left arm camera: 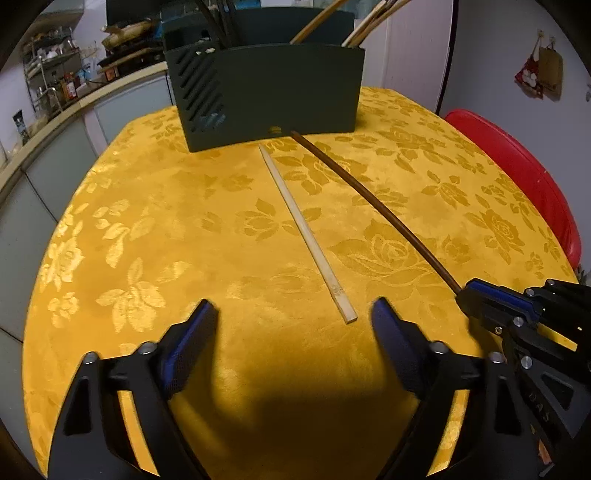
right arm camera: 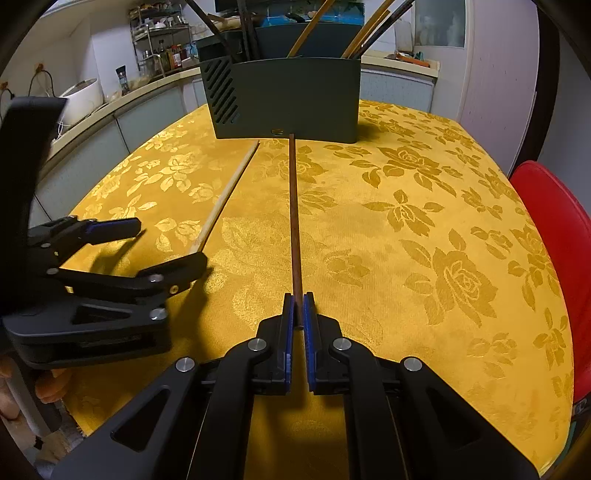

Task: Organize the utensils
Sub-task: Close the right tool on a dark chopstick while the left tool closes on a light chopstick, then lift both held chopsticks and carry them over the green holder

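A dark brown chopstick (right arm camera: 294,206) runs from my right gripper (right arm camera: 297,299), which is shut on its near end, to the foot of the dark green utensil holder (right arm camera: 291,99). The same dark chopstick (left arm camera: 373,201) shows in the left wrist view, with the right gripper (left arm camera: 466,295) at its near end. A pale wooden chopstick (left arm camera: 303,229) lies on the yellow cloth, pointing at the utensil holder (left arm camera: 280,92). My left gripper (left arm camera: 293,314) stands open just short of its near end, nothing between its fingers. From the right wrist view, the left gripper (right arm camera: 168,243) is beside the pale chopstick (right arm camera: 227,192).
The holder has several chopsticks (left arm camera: 317,20) standing in it. The table wears a yellow floral cloth (left arm camera: 166,221). A red chair (right arm camera: 554,236) stands at the table's right edge. A kitchen counter with bottles (right arm camera: 170,55) and a pot runs behind on the left.
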`<control>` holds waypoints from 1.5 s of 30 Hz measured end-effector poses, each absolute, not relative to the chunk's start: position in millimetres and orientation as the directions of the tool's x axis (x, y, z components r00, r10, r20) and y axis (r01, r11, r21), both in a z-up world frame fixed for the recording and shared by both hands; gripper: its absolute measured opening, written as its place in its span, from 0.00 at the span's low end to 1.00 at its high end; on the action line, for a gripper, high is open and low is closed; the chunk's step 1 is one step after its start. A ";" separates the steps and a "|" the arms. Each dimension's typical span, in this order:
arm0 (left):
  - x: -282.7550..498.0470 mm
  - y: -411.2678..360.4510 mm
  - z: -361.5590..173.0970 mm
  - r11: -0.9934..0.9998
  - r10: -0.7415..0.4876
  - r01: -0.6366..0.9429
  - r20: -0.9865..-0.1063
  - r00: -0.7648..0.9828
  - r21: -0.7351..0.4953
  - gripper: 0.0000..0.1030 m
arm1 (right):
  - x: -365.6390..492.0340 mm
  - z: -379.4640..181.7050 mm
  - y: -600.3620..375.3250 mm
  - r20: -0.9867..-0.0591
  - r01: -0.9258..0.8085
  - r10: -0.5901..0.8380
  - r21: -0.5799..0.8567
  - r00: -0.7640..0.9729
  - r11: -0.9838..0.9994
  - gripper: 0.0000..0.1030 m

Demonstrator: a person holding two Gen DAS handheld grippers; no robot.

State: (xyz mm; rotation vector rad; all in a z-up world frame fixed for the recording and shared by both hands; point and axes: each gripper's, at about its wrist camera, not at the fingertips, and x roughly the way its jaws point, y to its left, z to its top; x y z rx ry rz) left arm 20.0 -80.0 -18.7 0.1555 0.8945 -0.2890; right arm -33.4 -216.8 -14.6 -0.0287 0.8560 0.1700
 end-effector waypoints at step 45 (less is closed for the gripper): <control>-6.7 -66.9 -13.0 0.936 -0.227 0.353 -0.732 0.643 0.019 0.07 | -36.0 -16.4 -207.3 -0.709 -0.174 0.137 0.021 0.691 0.985 0.05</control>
